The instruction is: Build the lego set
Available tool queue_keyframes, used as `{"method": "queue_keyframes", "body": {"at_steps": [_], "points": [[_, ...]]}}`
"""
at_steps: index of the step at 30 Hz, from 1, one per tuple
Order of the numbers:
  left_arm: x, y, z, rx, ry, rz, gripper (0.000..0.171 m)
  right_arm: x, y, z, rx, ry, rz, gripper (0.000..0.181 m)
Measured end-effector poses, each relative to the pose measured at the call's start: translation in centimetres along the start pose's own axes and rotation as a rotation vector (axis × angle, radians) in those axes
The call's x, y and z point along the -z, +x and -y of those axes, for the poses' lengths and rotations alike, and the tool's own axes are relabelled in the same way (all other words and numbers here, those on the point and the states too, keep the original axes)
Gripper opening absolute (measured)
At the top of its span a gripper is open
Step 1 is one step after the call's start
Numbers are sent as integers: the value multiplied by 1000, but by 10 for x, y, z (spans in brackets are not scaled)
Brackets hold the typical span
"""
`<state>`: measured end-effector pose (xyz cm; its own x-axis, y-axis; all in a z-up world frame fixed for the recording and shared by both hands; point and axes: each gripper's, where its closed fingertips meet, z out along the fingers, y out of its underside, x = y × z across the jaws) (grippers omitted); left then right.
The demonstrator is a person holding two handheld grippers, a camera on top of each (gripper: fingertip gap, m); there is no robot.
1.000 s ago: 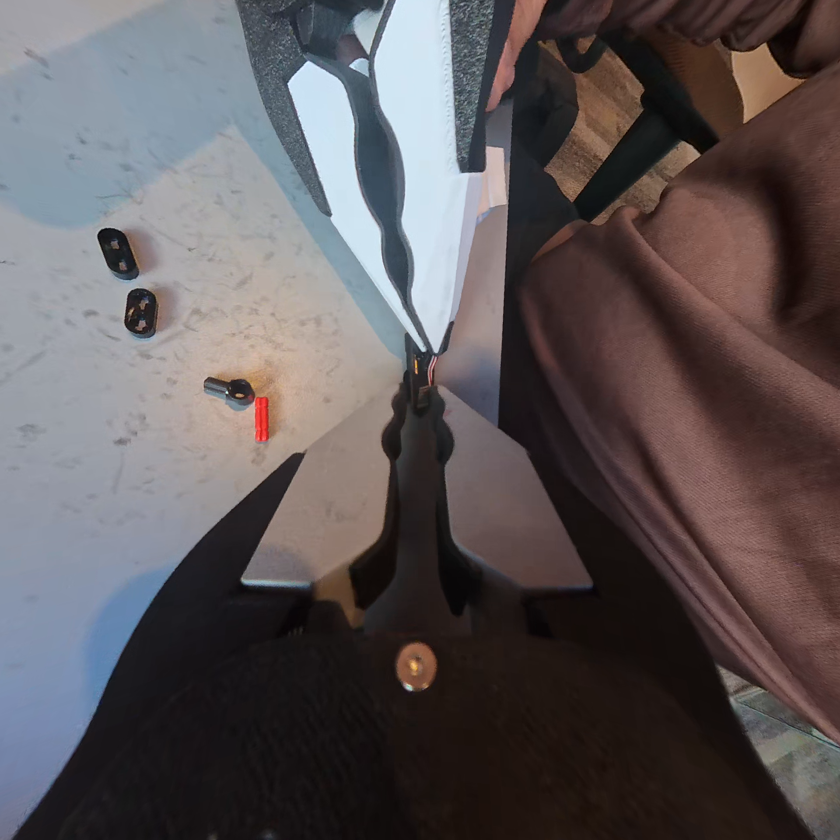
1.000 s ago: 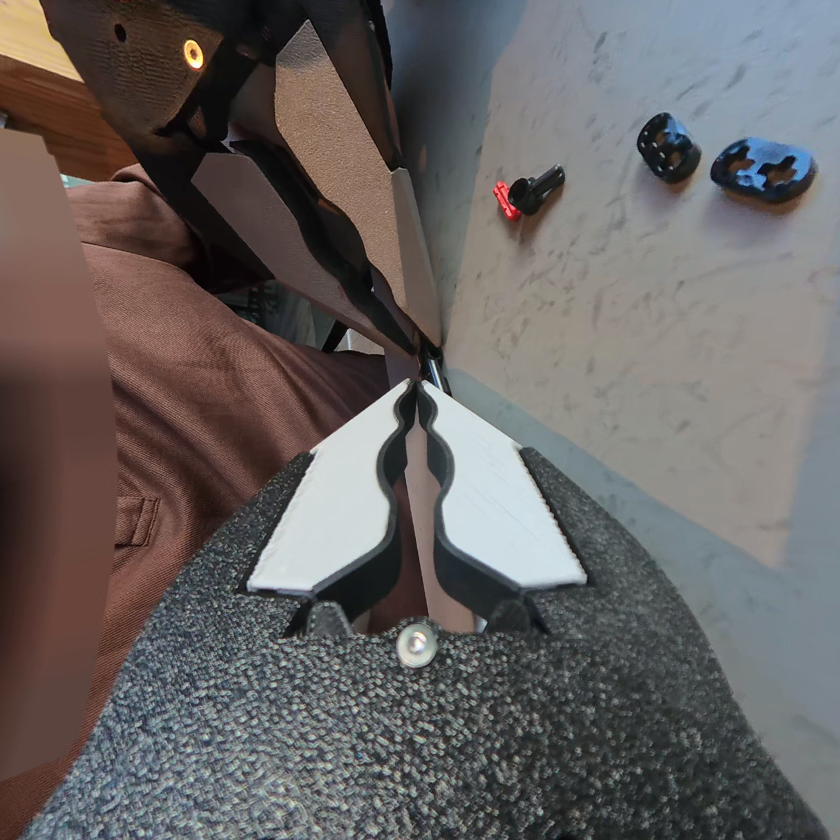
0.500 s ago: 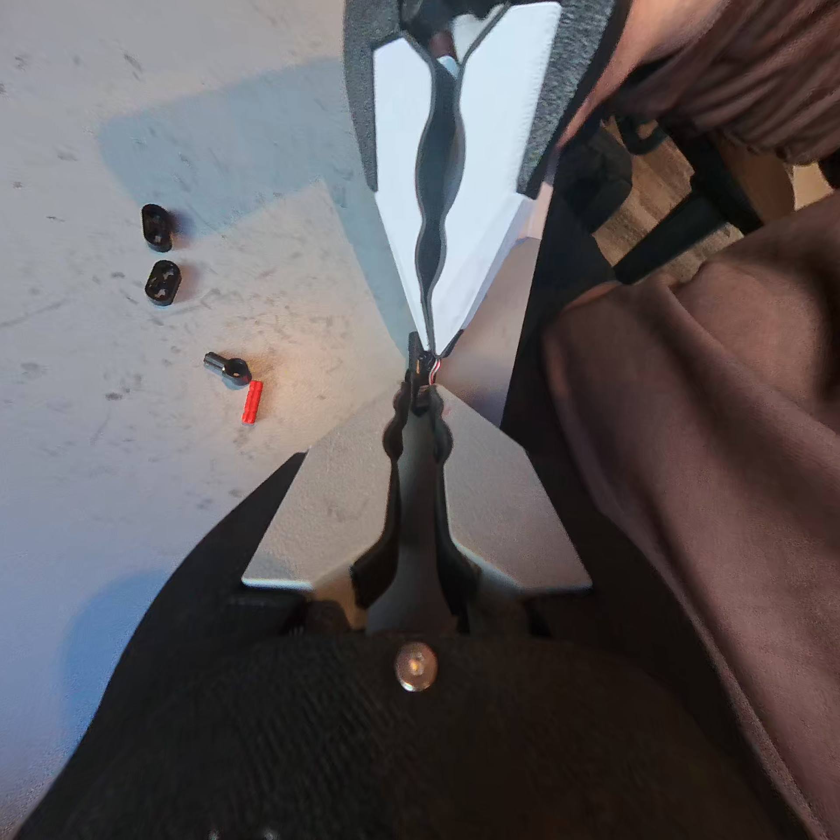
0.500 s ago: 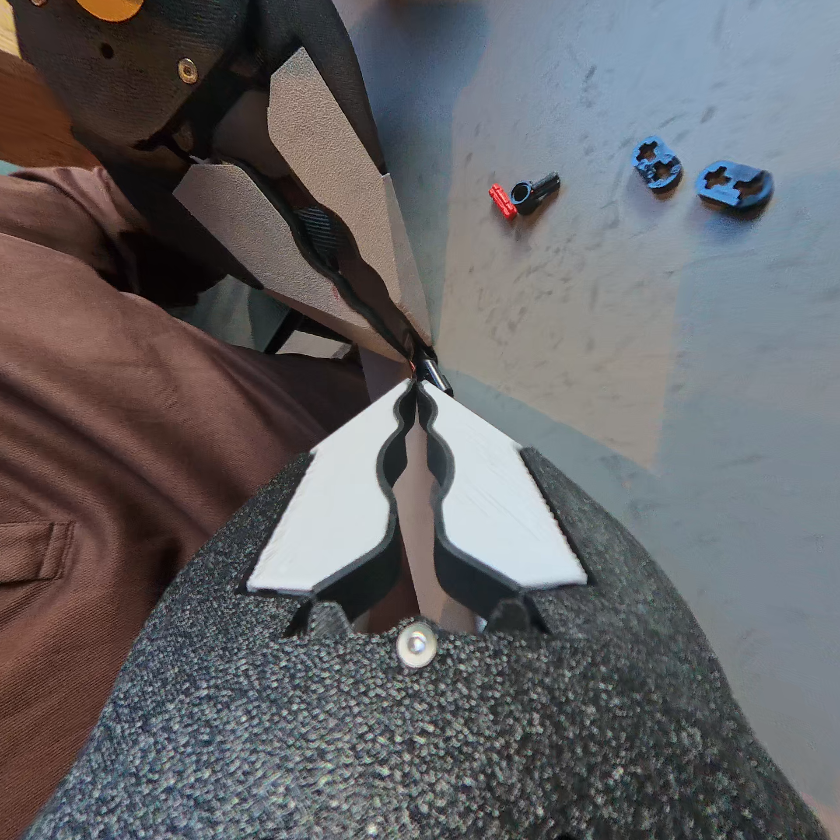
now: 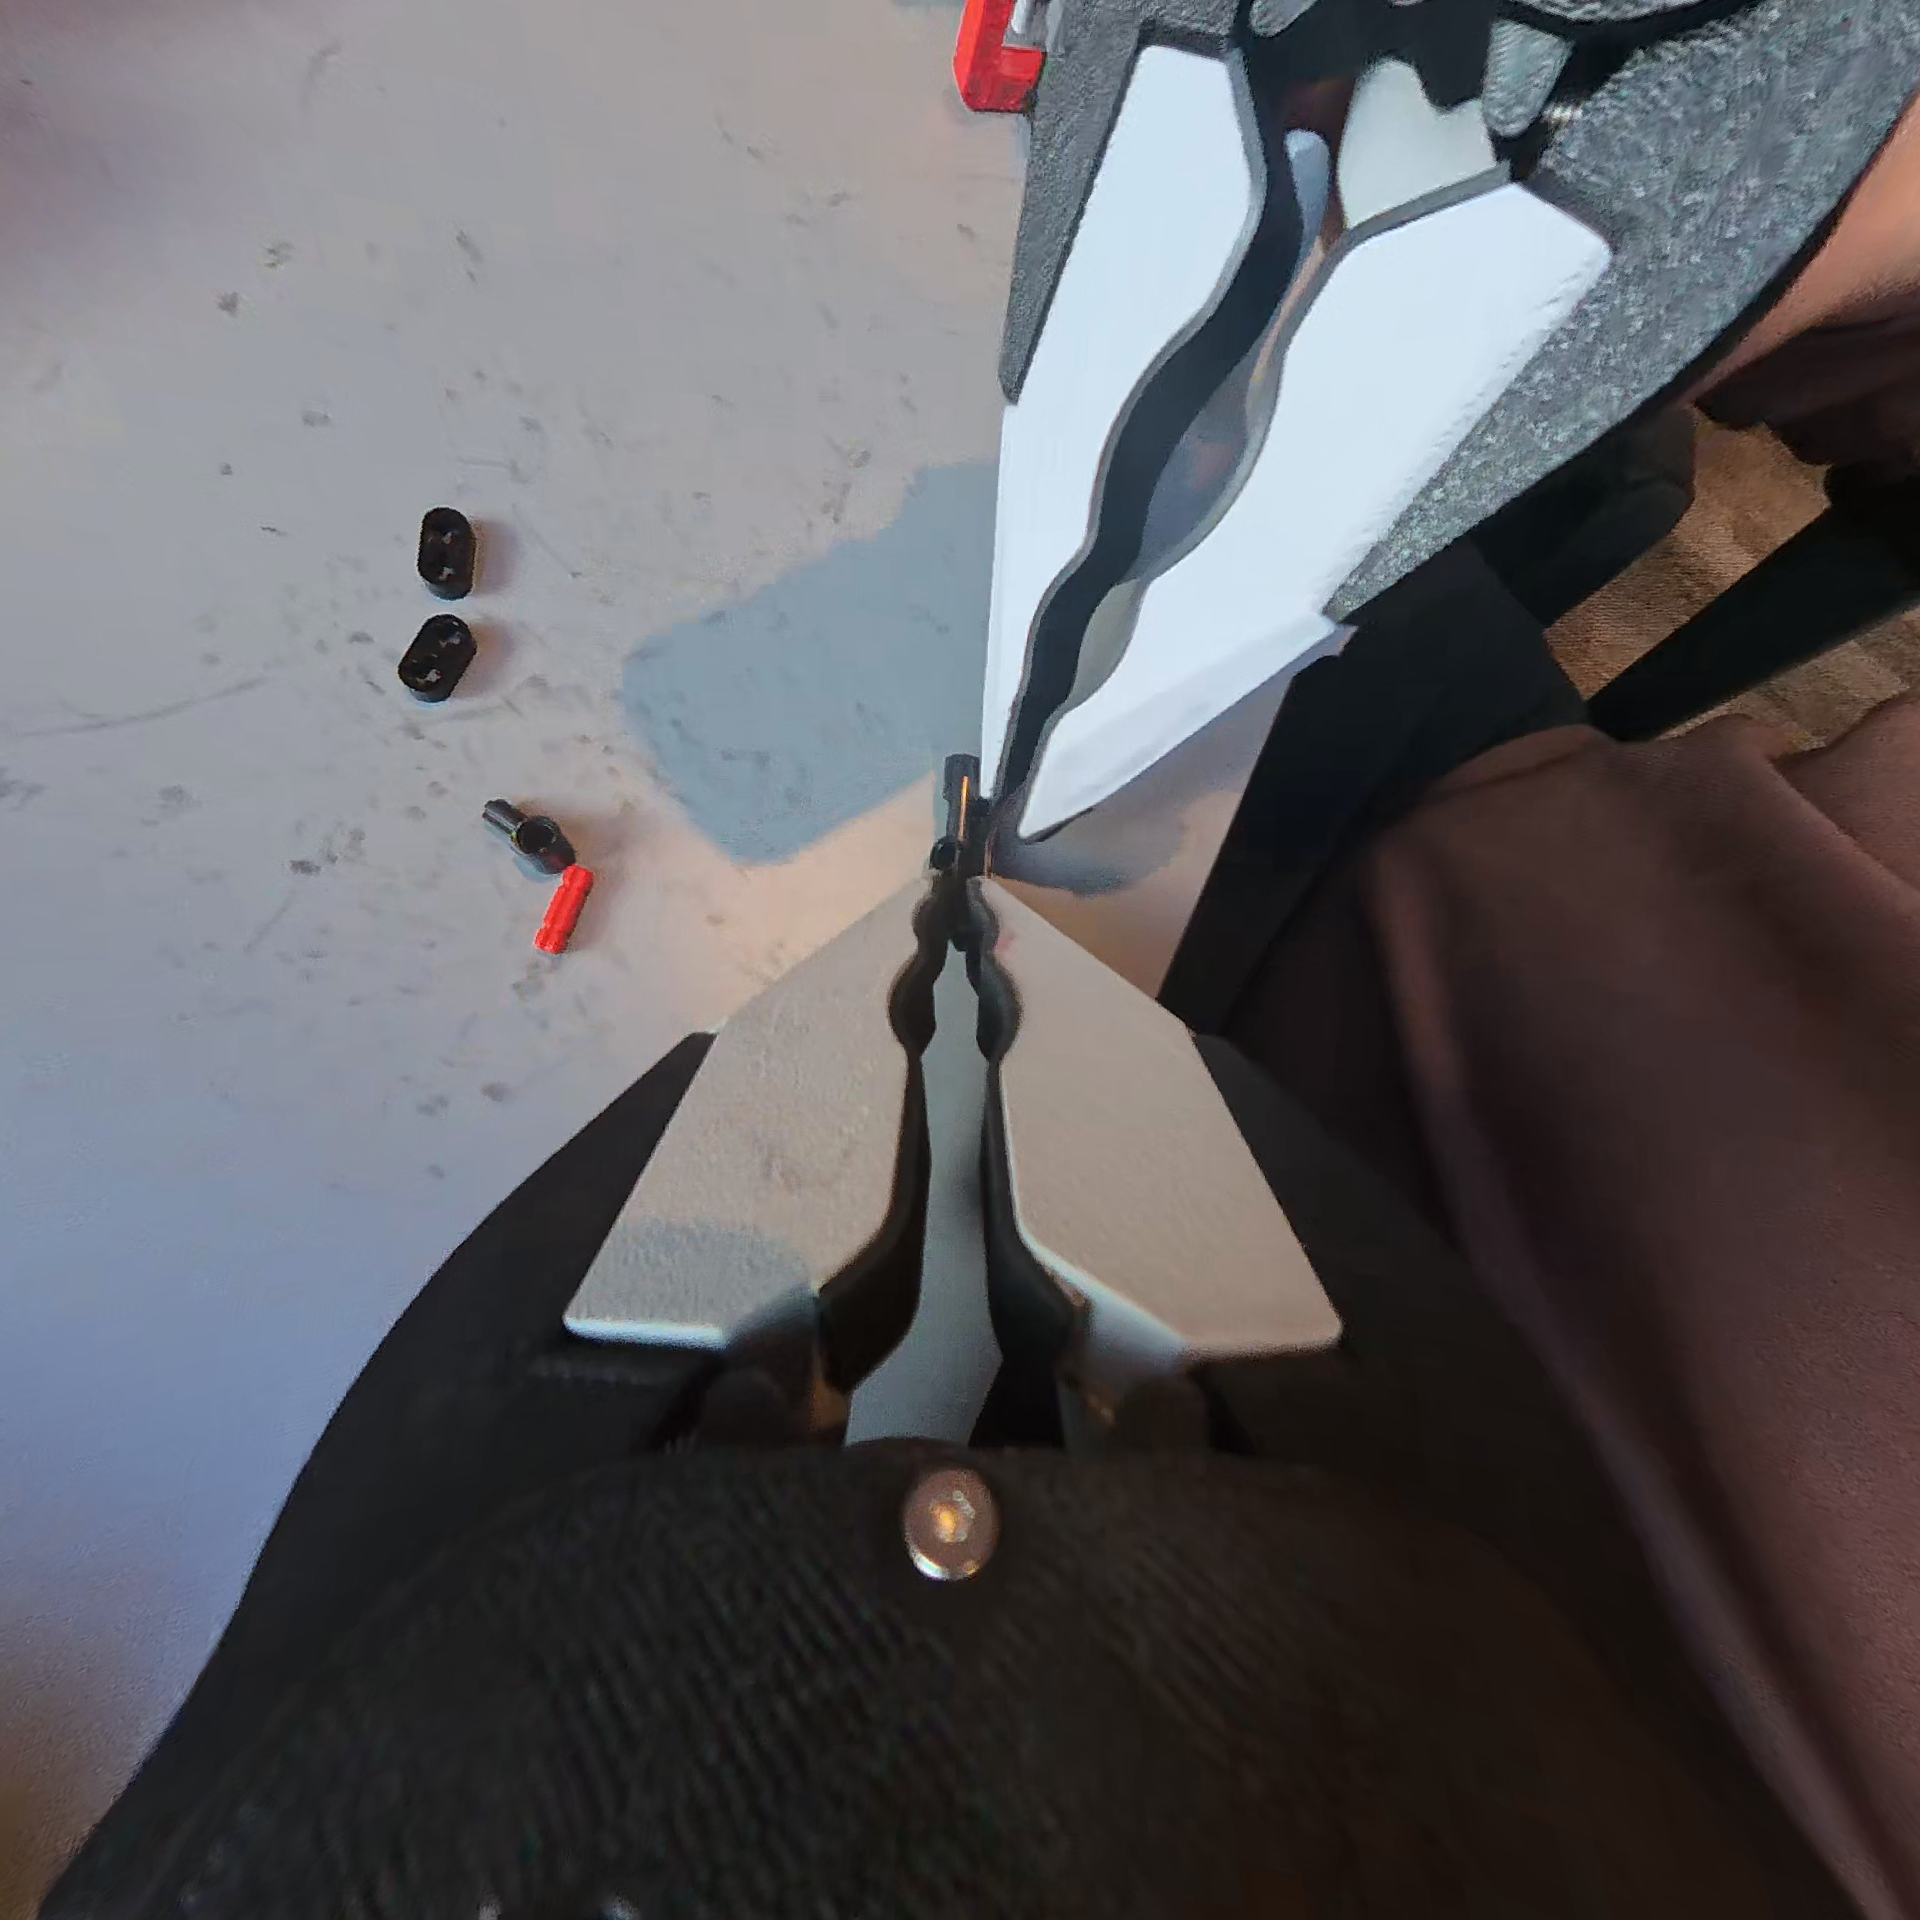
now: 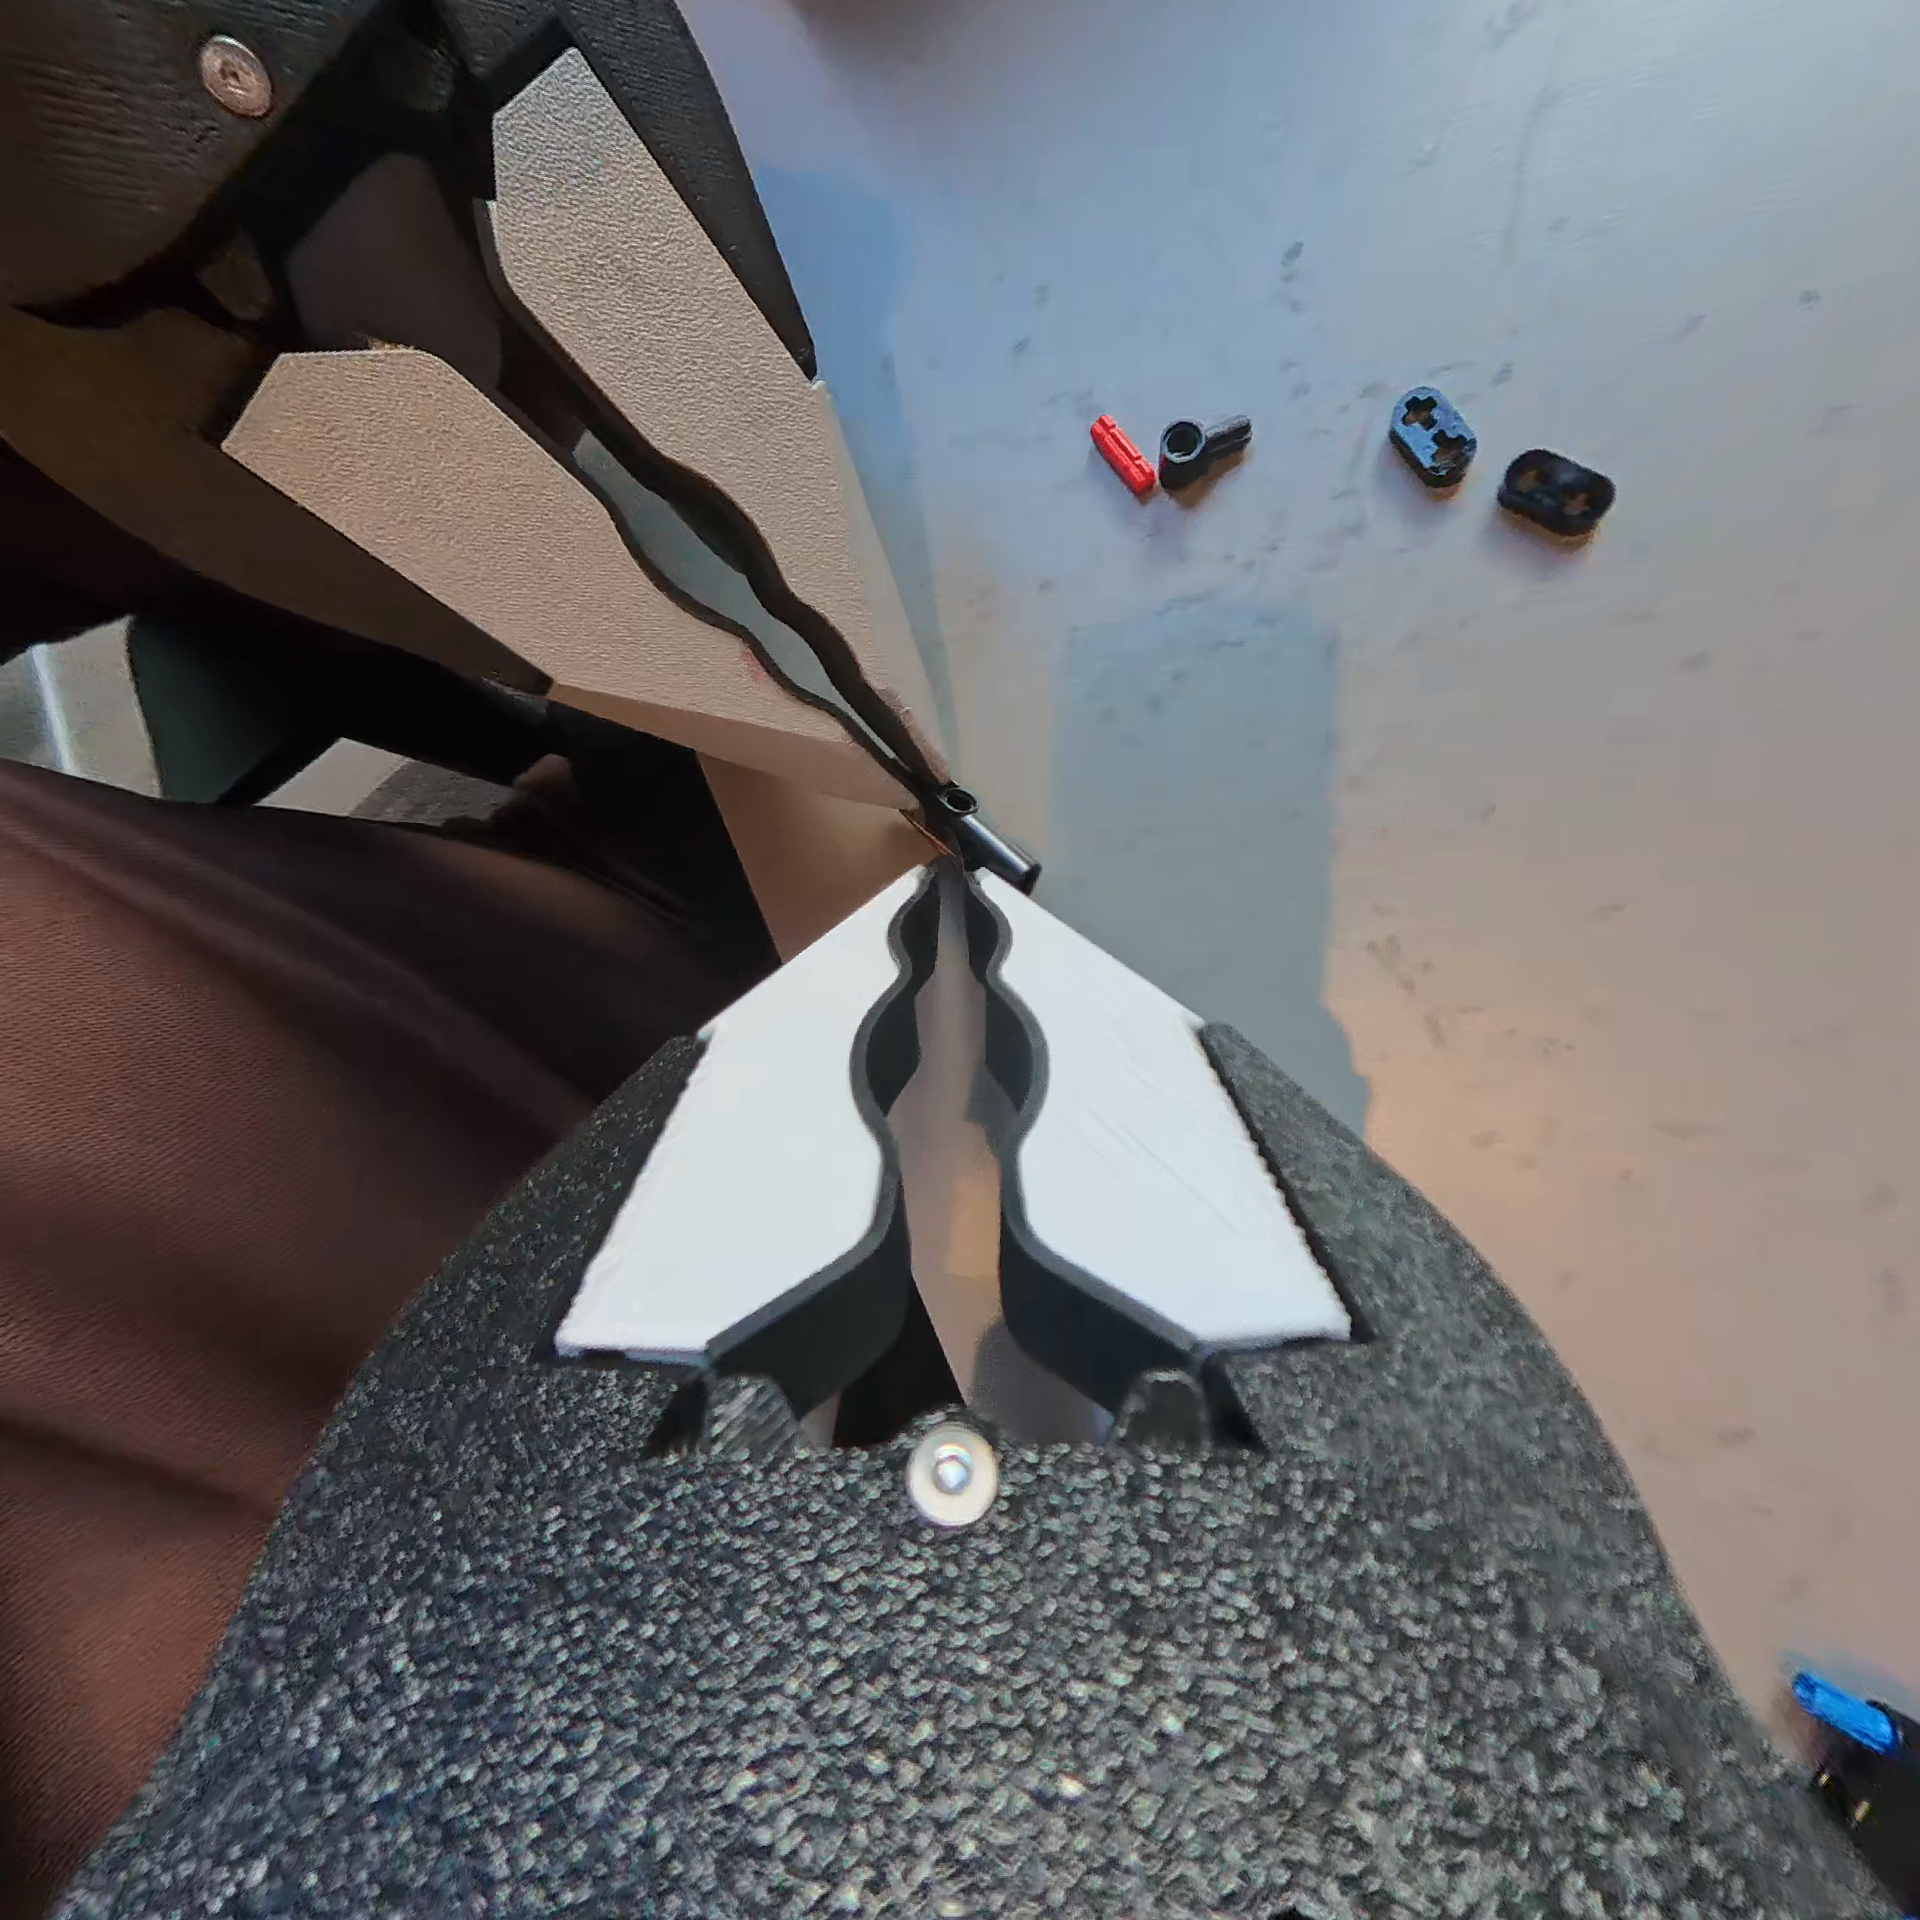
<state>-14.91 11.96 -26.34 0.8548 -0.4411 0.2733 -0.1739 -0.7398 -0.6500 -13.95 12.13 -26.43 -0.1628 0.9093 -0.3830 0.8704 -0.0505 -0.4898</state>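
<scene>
black connector point(image 5: 958, 816), pinched at left hand-held gripper point(image 5: 954, 888) tips

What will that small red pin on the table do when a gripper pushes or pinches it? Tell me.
The red pin looks like a short round cylinder lying on its side, so a push would probably roll it across the smooth table. It seems tiny, hard and light, so it may skid or pop out of a pinch. The black connector beside it may get nudged.
</scene>
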Motion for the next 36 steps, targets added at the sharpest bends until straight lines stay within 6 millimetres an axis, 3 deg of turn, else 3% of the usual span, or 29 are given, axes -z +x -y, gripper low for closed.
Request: {"method": "queue_keyframes", "body": {"at_steps": [16,18,20,23,26,32,36], "points": [[-1,1,2,62,60,-6,0,6,6,3,102,162,-240,3],[-2,2,2,73,66,-15,0,11,12,6,125,194,-314,17],[-2,2,2,85,74,-24,0,16,15,7,177,220,-384,19],[-2,2,3,107,88,-41,0,16,11,5,193,233,-387,33],[-2,2,3,114,97,-57,0,19,16,1,161,250,-378,36],[4,13,11,93,158,-147,0,12,11,-1,89,292,-187,46],[11,20,18,152,205,-240,0,9,2,4,122,322,-146,31]]}}
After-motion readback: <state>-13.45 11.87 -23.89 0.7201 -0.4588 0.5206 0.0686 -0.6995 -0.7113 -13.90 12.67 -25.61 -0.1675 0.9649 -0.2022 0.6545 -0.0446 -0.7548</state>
